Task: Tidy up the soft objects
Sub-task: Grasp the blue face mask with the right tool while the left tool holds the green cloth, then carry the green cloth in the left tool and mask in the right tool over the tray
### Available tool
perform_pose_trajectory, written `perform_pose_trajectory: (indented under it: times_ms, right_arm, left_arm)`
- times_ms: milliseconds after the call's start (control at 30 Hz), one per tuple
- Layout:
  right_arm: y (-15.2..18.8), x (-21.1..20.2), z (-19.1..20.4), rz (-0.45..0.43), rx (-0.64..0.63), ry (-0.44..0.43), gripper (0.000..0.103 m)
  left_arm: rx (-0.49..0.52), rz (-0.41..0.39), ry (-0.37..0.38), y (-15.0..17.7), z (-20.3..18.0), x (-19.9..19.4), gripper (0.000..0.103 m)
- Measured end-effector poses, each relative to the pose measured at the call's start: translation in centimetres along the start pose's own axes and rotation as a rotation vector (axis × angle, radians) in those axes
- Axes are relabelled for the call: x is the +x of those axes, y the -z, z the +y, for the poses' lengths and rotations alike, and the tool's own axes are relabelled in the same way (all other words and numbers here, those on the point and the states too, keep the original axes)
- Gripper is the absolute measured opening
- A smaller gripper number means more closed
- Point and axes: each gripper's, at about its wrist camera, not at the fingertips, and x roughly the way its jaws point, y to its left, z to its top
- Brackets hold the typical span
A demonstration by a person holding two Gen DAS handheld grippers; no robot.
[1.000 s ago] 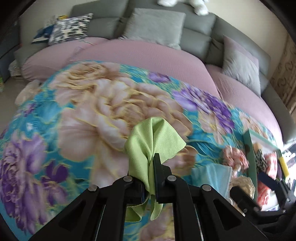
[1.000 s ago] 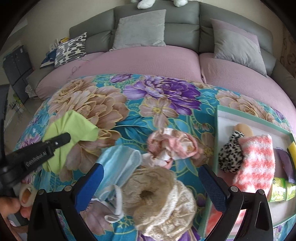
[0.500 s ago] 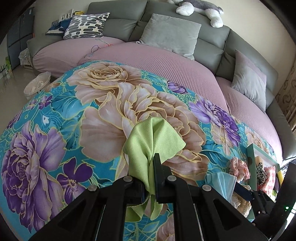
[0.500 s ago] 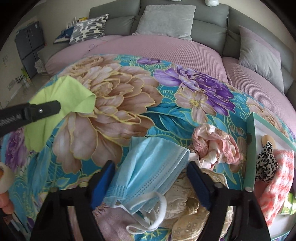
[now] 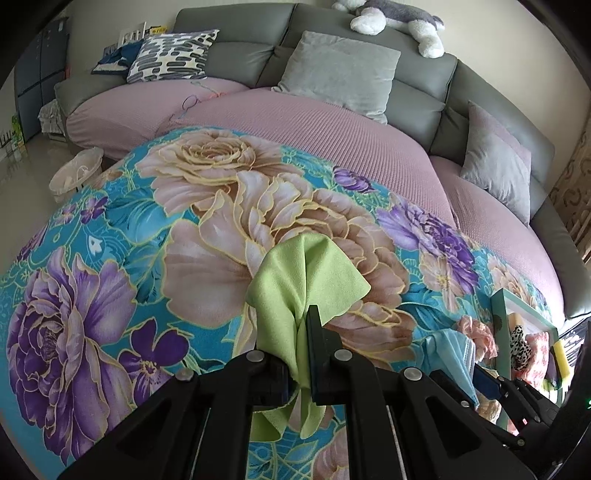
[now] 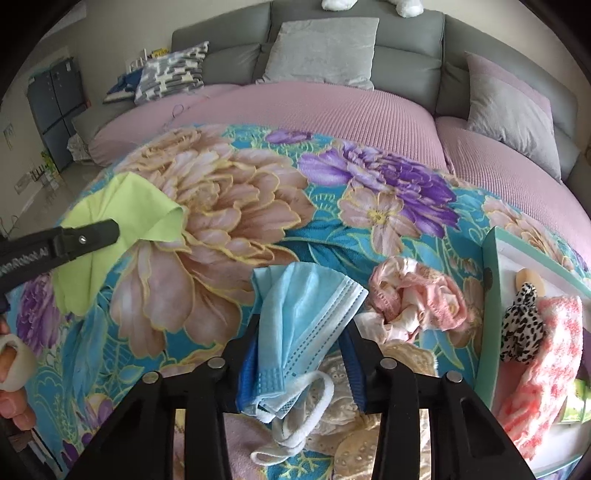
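My left gripper (image 5: 300, 332) is shut on a lime green cloth (image 5: 306, 273) and holds it above the floral blanket (image 5: 110, 295); the cloth also shows in the right wrist view (image 6: 122, 206). My right gripper (image 6: 301, 332) has closed on a light blue face mask (image 6: 303, 306), whose white ear loops hang down. Below it lie a beige lace piece (image 6: 354, 417) and a pink cloth (image 6: 413, 299). At the right a teal box (image 6: 489, 295) holds a leopard scrunchie (image 6: 521, 325) and a pink fuzzy sock (image 6: 546, 354).
A grey sofa (image 5: 417, 85) with pink seat covers, grey cushions (image 5: 340, 74) and a patterned pillow (image 5: 170, 55) curves behind the blanket. A plush toy (image 5: 395, 22) lies on the sofa back. A small basket (image 5: 75, 173) stands on the floor at the left.
My right gripper has closed around the blue mask and lifted it off the pile. My left gripper has risen and drawn back, still holding the green cloth.
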Motion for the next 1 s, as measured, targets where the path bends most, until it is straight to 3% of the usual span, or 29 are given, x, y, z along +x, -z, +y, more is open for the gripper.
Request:
perform_pose_trajectory:
  times_ms: [400, 633, 1000]
  right_arm:
    - [-0.8, -5.2, -3.3, -0.146, 0.087, -0.025, 0.043]
    - [-0.3, -5.1, -4.9, -0.137, 0.109, -0.08, 0.043]
    - [-0.1, -1.9, -2.8, -0.086, 0.119, -0.176, 0.045]
  left_arm:
    - [0.087, -0.068, 0.059, -0.7, -4.1, -2.5, 0.008]
    - [0.117, -0.082, 0.041, -0.6, -5.7, -3.0, 0.008]
    - [0.084, -0.061, 0.019, -0.5, -4.4, -2.3, 0.008]
